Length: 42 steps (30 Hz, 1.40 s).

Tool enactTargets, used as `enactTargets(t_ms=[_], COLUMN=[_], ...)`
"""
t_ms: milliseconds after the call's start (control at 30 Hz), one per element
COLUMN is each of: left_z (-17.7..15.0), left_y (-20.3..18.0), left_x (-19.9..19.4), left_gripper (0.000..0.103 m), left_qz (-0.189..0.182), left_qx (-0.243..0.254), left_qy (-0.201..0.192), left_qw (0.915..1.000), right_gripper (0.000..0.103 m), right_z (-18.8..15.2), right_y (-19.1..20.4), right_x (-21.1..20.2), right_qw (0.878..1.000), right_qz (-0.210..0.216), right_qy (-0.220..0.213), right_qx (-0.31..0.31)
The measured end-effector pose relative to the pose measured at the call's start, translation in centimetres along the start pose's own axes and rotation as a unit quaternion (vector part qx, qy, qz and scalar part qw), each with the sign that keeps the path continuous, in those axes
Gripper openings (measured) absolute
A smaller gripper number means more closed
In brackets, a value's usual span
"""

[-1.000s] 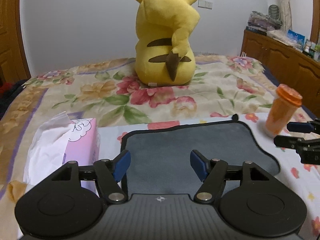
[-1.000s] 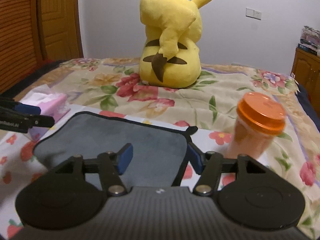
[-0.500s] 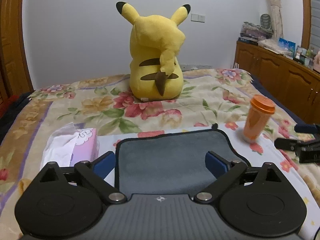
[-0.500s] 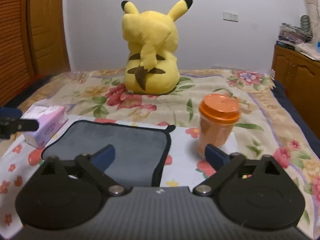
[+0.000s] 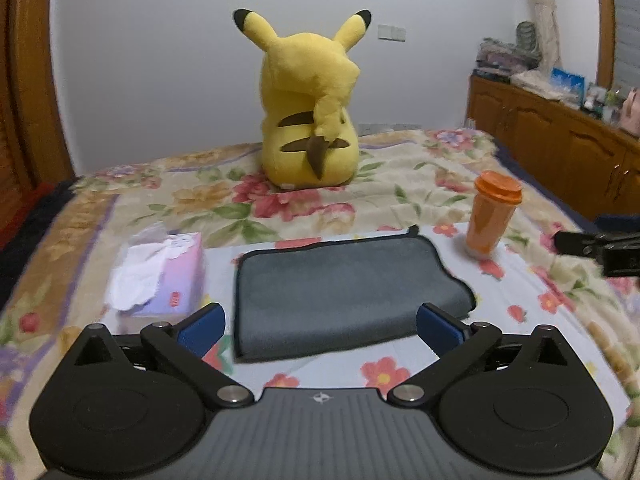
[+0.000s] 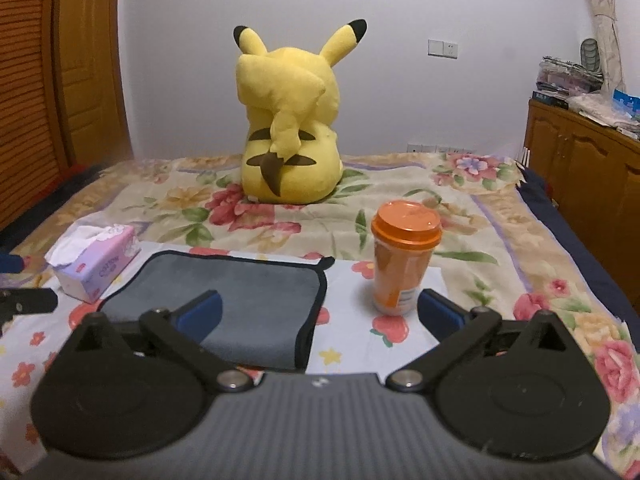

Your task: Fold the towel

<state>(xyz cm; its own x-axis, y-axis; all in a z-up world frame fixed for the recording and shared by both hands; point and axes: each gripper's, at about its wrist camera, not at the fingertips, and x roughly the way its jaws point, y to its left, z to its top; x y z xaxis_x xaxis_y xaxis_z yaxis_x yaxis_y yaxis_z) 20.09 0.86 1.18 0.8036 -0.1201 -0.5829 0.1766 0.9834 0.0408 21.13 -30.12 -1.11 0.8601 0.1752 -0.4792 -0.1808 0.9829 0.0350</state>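
Note:
A dark grey towel (image 5: 344,292) with black trim lies folded flat on a white flowered cloth on the bed; it also shows in the right wrist view (image 6: 248,304). My left gripper (image 5: 318,330) is open and empty, held back above the towel's near edge. My right gripper (image 6: 318,314) is open and empty, above the towel's near right corner. The right gripper's tips (image 5: 592,248) show at the right edge of the left wrist view, and the left gripper's tips (image 6: 24,300) show at the left edge of the right wrist view.
An orange lidded cup (image 6: 402,256) stands just right of the towel. A pink tissue box (image 5: 160,276) sits just left of it. A big yellow plush (image 5: 308,120) sits farther back on the bed. Wooden cabinets (image 5: 560,152) line the right wall.
Both grippers opened wide and pulled back and up from the towel. The towel lies flat where it was let go.

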Motion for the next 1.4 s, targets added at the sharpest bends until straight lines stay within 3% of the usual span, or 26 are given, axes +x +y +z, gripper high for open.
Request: enactTargets(t_ms=[67,900,1400], left_z=[-0.2,-1.2,-5.5], left_y=[-0.1,-2.3,-3.7], left_x=[-0.9,-13.3,-13.9], left_gripper=[0.103,0.103,0.103], left_qz=[0.018,0.023,0.016], left_qx=[-0.005,0.001,0.008], left_qy=[-0.004,-0.040,-0.019], left_qw=[0.9998,0.9989,0.9997], right_gripper=[0.103,0.103,0.103], right_z=[0.0,0.1,-2.9], right_y=[0.1,1.5,2.8], right_x=[-1.0,-11.9,-14.1], right_qw=[1.000,0.999,0.999], right_qz=[0.001,0.027,0.035], right_qy=[-0.004,-0.044,-0.035], right_qx=[-0.001,0.003,-0.001])
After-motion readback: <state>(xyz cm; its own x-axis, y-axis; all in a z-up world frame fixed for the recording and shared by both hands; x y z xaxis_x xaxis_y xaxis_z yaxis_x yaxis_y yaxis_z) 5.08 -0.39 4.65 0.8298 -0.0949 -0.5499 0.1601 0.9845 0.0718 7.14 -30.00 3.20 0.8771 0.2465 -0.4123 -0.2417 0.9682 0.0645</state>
